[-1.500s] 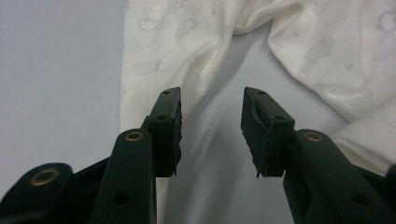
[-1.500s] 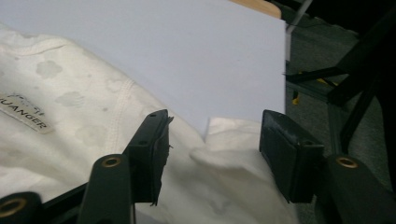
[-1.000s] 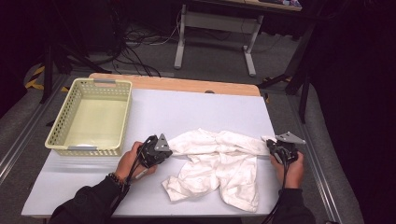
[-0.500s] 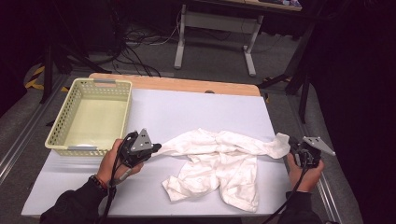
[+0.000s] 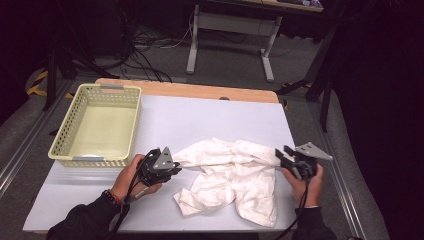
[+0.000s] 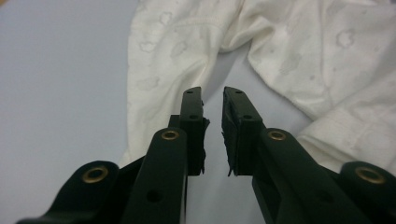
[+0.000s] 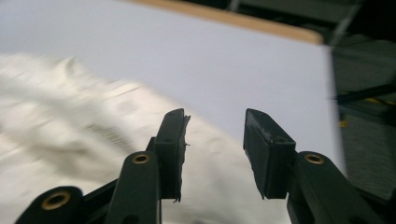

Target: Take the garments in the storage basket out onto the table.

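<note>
White garment on grey table, gripper at each end; jaws of both had just been opening.

High view: garment (image 5: 235,175) lay crumpled at lower centre; left gripper (image 5: 172,167) at its left tip, right gripper (image 5: 281,156) at its right tip; yellow basket (image 5: 97,125) at upper left. Left gripper view: jaws stood narrowly parted, nothing between them, garment (image 6: 187,51) across the upper frame. Right gripper view: jaws stood wider, gap bare, blurred garment (image 7: 70,126) at left on the table (image 7: 210,60).
</note>
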A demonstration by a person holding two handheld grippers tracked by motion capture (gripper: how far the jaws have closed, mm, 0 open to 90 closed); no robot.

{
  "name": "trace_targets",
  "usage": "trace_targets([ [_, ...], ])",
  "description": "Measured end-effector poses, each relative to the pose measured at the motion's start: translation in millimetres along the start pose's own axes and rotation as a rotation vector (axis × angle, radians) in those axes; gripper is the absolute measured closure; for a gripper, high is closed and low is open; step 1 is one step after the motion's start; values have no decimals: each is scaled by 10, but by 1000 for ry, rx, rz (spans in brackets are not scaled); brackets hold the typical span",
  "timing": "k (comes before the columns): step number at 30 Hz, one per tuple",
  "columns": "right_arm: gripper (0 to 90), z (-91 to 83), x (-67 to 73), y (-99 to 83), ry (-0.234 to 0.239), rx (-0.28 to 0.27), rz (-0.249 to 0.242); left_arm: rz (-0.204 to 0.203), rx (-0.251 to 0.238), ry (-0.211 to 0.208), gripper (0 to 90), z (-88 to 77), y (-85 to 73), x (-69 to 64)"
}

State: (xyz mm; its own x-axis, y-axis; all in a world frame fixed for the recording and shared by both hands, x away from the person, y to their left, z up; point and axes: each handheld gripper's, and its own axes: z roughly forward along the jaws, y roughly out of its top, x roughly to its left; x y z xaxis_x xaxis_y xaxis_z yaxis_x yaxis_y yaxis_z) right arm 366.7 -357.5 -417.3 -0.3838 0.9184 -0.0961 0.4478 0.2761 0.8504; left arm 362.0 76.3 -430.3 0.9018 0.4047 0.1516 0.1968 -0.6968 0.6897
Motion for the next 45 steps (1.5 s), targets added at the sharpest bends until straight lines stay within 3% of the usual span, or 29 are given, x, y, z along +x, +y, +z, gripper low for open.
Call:
trace_targets([
  [3,585,80,120,-1,39,25,-42,1,37,6,765,120,-4,33],
  [4,559,161,240,-1,107,56,-77,-24,37,10,738,157,-4,48],
  [5,546,186,269,-1,122,69,-86,-32,31,6,718,183,-3,76],
  [8,510,248,357,-6,143,96,-125,-58,32,-20,681,323,16,150],
  [10,506,255,363,-8,145,100,-126,-66,55,-42,675,403,17,175],
  [11,496,262,364,-11,145,104,-124,-72,40,-56,681,414,17,205],
  [14,468,274,341,-26,144,99,-101,-77,47,-42,834,431,33,264],
  [15,468,274,338,-27,143,98,-99,-89,42,-59,879,438,32,296],
  [16,467,273,339,-27,140,98,-100,-95,45,-64,892,435,32,303],
  [18,466,267,350,-21,137,97,-109,-72,50,-33,897,413,47,290],
  [21,463,247,350,-15,132,88,-114,-97,-64,-61,898,112,125,290],
  [22,462,241,346,-14,127,87,-116,-97,-64,-61,898,112,125,290],
  [25,454,230,327,-14,120,80,-111,-94,-159,-77,897,-217,195,267],
  [27,453,226,325,-13,117,80,-112,-68,-176,-60,898,-347,215,244],
  [28,452,217,320,-9,114,75,-110,-50,-186,-31,888,-462,219,229],
  [32,450,205,320,-4,112,69,-109,-56,-207,-22,870,-577,187,239],
  [39,444,208,298,-13,106,79,-108,-35,-152,-20,747,-601,23,135],
  [40,438,211,283,-24,106,82,-102,-34,-105,-43,720,-520,-75,59],
  [41,438,211,283,-24,106,82,-102,-34,-105,-43,713,-520,-75,59],
  [43,434,216,273,-31,108,84,-97,-17,-39,-34,714,-399,-170,-18],
  [44,430,231,274,-35,113,94,-100,-31,-2,-74,735,-261,-245,-29],
  [45,429,236,278,-36,115,97,-103,-31,-2,-74,737,-261,-245,-29],
])
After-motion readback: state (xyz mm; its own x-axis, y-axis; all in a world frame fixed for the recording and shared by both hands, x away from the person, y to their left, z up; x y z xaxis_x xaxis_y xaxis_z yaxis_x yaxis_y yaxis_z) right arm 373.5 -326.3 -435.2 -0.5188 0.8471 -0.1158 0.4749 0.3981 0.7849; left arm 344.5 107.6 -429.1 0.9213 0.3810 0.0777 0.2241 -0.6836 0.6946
